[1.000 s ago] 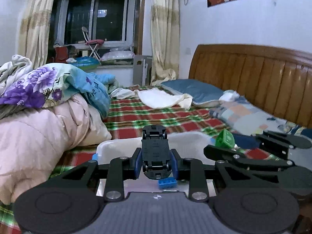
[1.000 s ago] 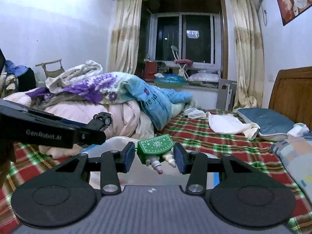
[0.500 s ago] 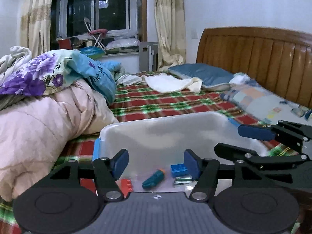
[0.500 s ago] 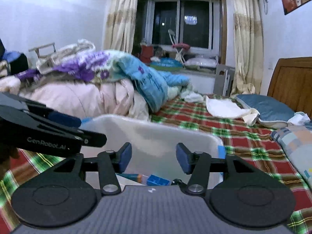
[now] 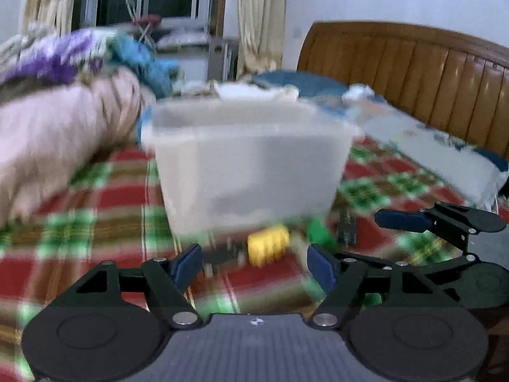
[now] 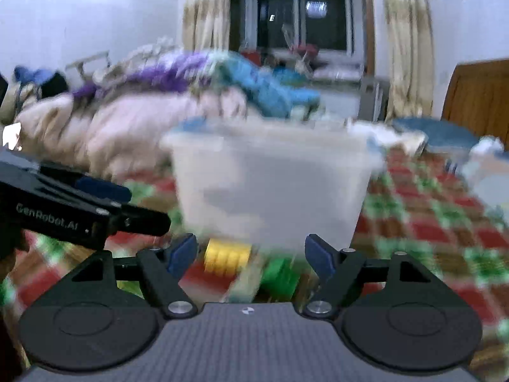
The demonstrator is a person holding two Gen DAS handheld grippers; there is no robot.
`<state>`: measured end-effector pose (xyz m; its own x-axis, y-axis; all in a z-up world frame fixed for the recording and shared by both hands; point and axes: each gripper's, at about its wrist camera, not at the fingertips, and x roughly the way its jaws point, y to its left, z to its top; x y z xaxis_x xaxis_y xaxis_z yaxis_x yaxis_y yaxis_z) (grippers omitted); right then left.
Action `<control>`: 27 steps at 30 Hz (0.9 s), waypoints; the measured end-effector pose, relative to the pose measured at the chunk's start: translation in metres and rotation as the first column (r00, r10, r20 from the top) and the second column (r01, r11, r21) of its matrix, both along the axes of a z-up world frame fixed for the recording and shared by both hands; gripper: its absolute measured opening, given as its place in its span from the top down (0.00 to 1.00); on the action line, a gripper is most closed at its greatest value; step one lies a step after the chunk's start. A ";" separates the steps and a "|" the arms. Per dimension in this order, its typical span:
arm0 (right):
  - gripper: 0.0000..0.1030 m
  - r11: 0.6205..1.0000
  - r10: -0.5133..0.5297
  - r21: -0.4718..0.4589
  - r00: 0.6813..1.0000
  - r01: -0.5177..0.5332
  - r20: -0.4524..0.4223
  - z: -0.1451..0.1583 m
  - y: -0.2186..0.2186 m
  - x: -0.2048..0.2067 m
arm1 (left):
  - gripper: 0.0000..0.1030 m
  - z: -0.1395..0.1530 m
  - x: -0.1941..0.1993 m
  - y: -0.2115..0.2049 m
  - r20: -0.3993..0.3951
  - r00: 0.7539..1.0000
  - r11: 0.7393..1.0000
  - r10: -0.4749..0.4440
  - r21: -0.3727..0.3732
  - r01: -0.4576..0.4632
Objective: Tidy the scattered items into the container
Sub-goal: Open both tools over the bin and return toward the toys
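Currently: left gripper [image 5: 254, 262] wide, holding nothing; right gripper [image 6: 251, 256] wide, holding nothing. Bin [image 5: 248, 162] on plaid bedspread [image 5: 95, 210]; yellow block [image 5: 268, 248], green block [image 5: 319, 229] just before it, blurred.

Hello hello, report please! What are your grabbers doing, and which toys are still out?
Left gripper open, empty. Right gripper open, empty. Yellow block and green toy on the plaid bedspread, in front of the container. Nothing blocking them.
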<state>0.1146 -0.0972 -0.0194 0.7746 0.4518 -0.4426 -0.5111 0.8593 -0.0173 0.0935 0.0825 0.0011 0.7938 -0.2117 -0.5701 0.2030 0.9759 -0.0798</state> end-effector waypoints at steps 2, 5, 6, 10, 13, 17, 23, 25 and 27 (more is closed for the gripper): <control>0.24 1.000 0.013 -0.019 1.000 -0.014 -0.028 -0.014 0.003 -0.008 | 0.26 -0.015 -0.006 0.004 -0.035 0.999 1.000 0.006 -0.009 -0.006; 0.24 0.999 0.027 -0.041 0.999 -0.028 -0.043 -0.029 0.008 -0.019 | 0.26 -0.032 -0.013 0.011 -0.068 0.997 1.000 0.025 -0.015 -0.026; 0.24 0.998 0.028 -0.047 0.999 -0.030 -0.045 -0.033 0.009 -0.021 | 0.26 -0.037 -0.014 0.016 -0.079 0.996 0.999 0.031 -0.019 -0.033; 0.24 0.998 0.013 -0.056 0.999 -0.016 -0.053 -0.045 0.010 -0.027 | 0.26 -0.050 -0.014 0.033 -0.095 0.993 0.997 0.070 -0.028 -0.073; 0.24 0.998 -0.013 -0.057 0.998 0.009 -0.068 -0.050 0.006 -0.023 | 0.26 -0.055 -0.011 0.044 -0.090 0.992 0.995 0.091 -0.022 -0.093; 0.24 0.998 -0.050 -0.051 0.996 0.046 -0.074 -0.052 0.002 -0.019 | 0.26 -0.059 -0.001 0.055 -0.055 0.994 0.995 0.093 0.028 -0.092; 0.24 0.996 -0.065 -0.059 0.996 0.061 -0.058 -0.056 0.001 -0.012 | 0.26 -0.059 0.020 0.067 -0.009 0.999 0.994 0.051 0.102 -0.050; 0.24 0.997 -0.067 -0.054 0.996 0.064 -0.057 -0.058 0.002 -0.008 | 0.27 -0.055 0.031 0.067 0.039 0.999 0.991 -0.012 0.136 0.006; 0.24 0.997 -0.061 -0.042 0.997 0.059 -0.055 -0.058 0.003 -0.005 | 0.27 -0.052 0.042 0.061 0.095 0.991 0.974 -0.100 0.214 0.078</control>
<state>0.1098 -0.0937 -0.0774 0.7732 0.3865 -0.5028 -0.4600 0.8876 -0.0252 0.1357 0.1439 -0.0509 0.8345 -0.1688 -0.5245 0.2858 0.9464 0.1503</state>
